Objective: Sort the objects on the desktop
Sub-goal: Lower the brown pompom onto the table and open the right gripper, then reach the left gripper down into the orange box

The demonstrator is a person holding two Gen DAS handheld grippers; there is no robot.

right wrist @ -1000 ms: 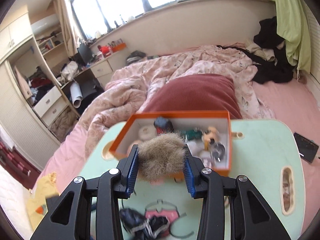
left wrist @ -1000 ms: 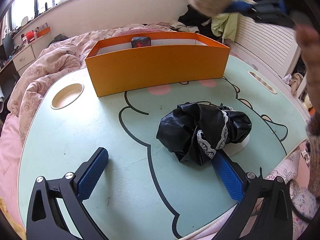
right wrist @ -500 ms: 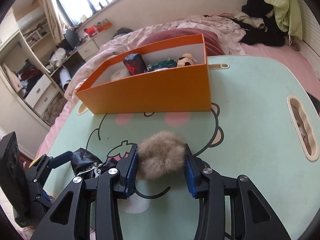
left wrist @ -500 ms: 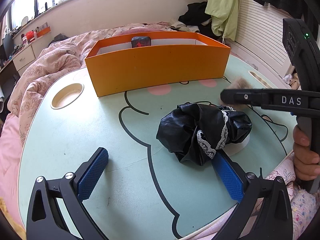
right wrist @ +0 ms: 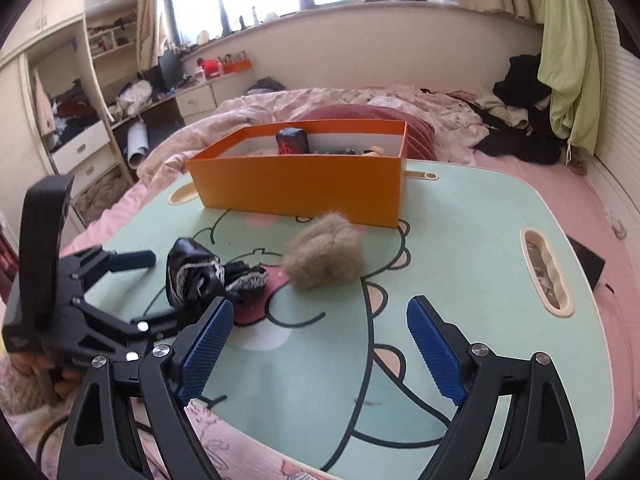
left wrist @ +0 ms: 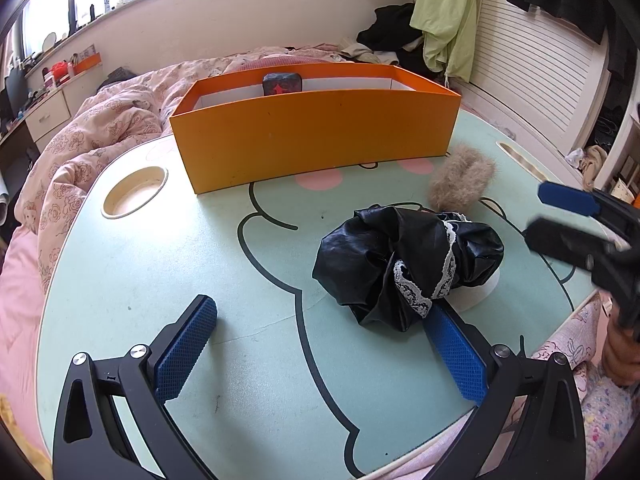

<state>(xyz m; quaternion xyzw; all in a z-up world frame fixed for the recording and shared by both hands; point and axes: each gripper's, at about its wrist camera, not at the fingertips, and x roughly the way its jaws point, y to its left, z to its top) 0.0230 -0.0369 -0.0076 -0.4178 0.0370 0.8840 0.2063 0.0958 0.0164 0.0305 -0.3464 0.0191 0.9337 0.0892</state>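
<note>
The right gripper hangs over the near edge of the mint-green lap table with its blue pads spread wide and nothing between them; bare tabletop lies ahead of it up to the tan fur ball, which sits just in front of the orange box without clearly touching it. The left gripper is also spread wide, its right pad touching the black lace-trimmed cloth (its tip is tucked under a fold). The box wall hides most of its contents; only a dark block with a red mark pokes above it. The table rests on a bed with a pink floral quilt in a cluttered bedroom.
</note>
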